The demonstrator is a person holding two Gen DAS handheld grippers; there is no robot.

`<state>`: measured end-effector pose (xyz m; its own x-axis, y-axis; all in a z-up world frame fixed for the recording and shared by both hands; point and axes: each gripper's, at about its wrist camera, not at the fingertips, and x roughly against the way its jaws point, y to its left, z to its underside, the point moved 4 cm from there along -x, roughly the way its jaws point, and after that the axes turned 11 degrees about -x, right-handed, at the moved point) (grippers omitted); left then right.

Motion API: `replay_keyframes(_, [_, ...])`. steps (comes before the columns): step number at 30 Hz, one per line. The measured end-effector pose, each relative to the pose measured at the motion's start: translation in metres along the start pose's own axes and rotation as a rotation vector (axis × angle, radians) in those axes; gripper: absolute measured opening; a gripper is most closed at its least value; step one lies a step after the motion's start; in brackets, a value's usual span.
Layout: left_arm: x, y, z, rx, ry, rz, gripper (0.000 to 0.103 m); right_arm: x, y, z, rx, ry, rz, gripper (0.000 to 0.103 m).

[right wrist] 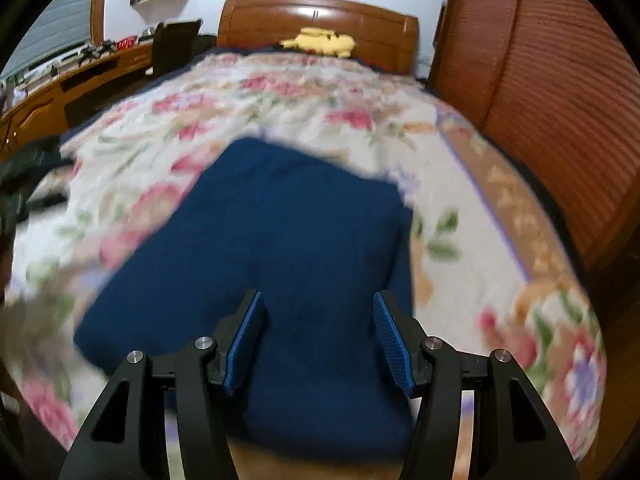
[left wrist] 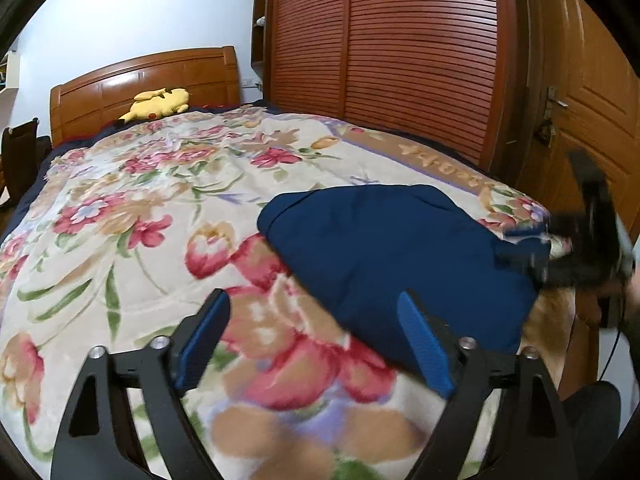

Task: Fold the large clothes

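Observation:
A dark blue garment [left wrist: 380, 248] lies folded in a flat block on the floral blanket [left wrist: 140, 208], near the bed's right front corner. My left gripper [left wrist: 312, 300] is open wide above the blanket, and its right finger stands over the garment's near left edge. In the right wrist view the garment [right wrist: 280, 240] fills the middle. My right gripper [right wrist: 318, 296] hovers over its near part, jaws apart, with nothing pinched between the blue pads. The left wrist view also shows the right gripper [left wrist: 528, 248] as a dark blur at the garment's right edge.
A yellow plush toy [left wrist: 160, 104] lies by the wooden headboard [left wrist: 140, 76]. Slatted wardrobe doors [left wrist: 380, 60] and a wooden door [left wrist: 592, 100] stand close along the bed's right side. A desk [right wrist: 60, 92], a dark chair [right wrist: 176, 40] and dark cloth [right wrist: 24, 176] are on the left.

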<state>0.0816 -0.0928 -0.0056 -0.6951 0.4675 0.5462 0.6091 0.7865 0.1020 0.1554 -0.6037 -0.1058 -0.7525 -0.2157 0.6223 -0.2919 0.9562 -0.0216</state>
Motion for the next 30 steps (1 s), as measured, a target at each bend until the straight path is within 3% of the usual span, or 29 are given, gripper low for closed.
replay_keyframes(2, [-0.007, -0.004, -0.003, -0.002, 0.008, 0.002, 0.097, -0.01, -0.012, 0.027, -0.056, 0.029, 0.01, 0.058])
replay_keyframes(4, [-0.014, -0.006, -0.004, 0.001, 0.021, -0.001, 0.097, -0.024, -0.02, 0.043, -0.089, 0.039, 0.006, 0.058])
replay_keyframes(11, [-0.051, -0.011, -0.016, 0.009, 0.072, -0.054, 0.097, 0.002, -0.031, 0.049, -0.153, -0.052, -0.006, 0.059])
replay_keyframes(16, [-0.087, 0.009, -0.027, 0.071, 0.102, -0.087, 0.097, 0.029, -0.049, 0.071, -0.146, -0.117, -0.052, 0.059])
replay_keyframes(19, [-0.106, 0.022, -0.031, 0.094, 0.114, -0.107, 0.097, 0.035, -0.059, 0.077, -0.136, -0.13, -0.021, 0.059])
replay_keyframes(30, [-0.171, 0.04, -0.04, 0.071, 0.175, -0.129, 0.097, 0.047, -0.064, 0.108, -0.139, -0.068, -0.052, 0.059])
